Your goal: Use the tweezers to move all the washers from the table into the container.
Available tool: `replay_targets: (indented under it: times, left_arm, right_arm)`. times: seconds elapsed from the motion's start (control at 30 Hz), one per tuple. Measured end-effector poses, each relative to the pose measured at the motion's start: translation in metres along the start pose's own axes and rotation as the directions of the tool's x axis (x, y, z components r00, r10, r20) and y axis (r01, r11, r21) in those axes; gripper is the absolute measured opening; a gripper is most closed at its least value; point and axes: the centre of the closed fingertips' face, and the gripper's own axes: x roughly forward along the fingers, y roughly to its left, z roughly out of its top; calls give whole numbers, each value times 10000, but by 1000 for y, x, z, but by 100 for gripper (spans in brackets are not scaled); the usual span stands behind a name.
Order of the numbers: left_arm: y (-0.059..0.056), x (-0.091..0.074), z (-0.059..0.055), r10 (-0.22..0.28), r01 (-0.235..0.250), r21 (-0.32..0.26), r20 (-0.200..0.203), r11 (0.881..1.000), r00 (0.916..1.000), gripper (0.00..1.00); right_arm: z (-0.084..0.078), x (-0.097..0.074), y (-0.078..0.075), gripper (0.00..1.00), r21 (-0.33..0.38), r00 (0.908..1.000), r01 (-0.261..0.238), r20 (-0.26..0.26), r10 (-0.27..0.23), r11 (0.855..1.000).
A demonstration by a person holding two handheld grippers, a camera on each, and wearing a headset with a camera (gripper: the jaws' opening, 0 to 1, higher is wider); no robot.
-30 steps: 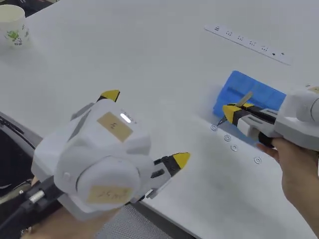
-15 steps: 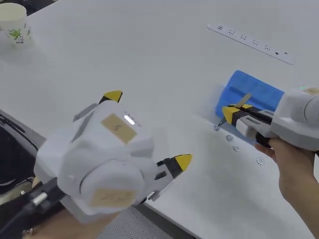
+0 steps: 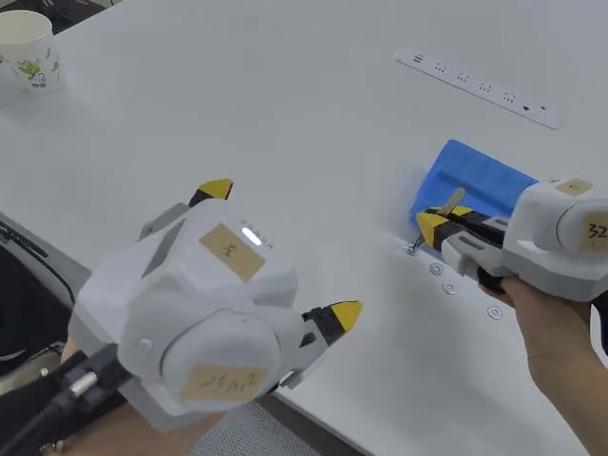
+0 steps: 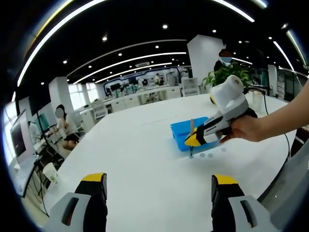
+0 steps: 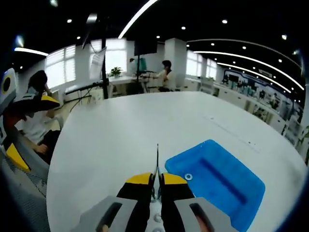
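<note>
Washers [image 3: 435, 269] on table [image 3: 285, 114] before container [image 3: 480, 180]; one washer [image 5: 188, 177] inside; cup [image 3: 28, 47] far left.

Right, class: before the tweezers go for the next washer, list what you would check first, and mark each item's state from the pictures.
1. Grip on the tweezers by the right hand-held gripper: ok, jaws shut on them.
2. Tweezer tips loaded or empty: cannot tell; they sit low by the table, beside the container.
3. Container open and unobstructed: ok; one washer lies inside.
4. Table cleared: not ok; three loose washers lie near the container.
5. Left hand-held gripper out of the way: ok; open, empty, well apart from the work.
</note>
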Motion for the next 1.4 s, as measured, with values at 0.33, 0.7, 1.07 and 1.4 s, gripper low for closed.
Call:
replay_targets:
  times: [0.33,0.7,1.07,1.4]
  left_arm:
    - [1,0,-2,73,-72,94,-94,9999,9999,90]
    - [1,1,-4,57,-53,213,-207,9998,9998,90]
    - [0,1,-4,64,-58,295,-221,9995,9997,89]
    - [0,1,-7,77,-63,367,-385,9993,9992,88]
  right_arm:
    - [0,0,2,2,368,9996,-241,-154,247,9990]
    - [21,-16,3,2,906,9979,-580,346,551,9942]
    - [45,-32,-21,2,630,9966,-45,821,-7,9980]
    - [54,-31,-41,2,754,9928,371,1110,-454,9965]
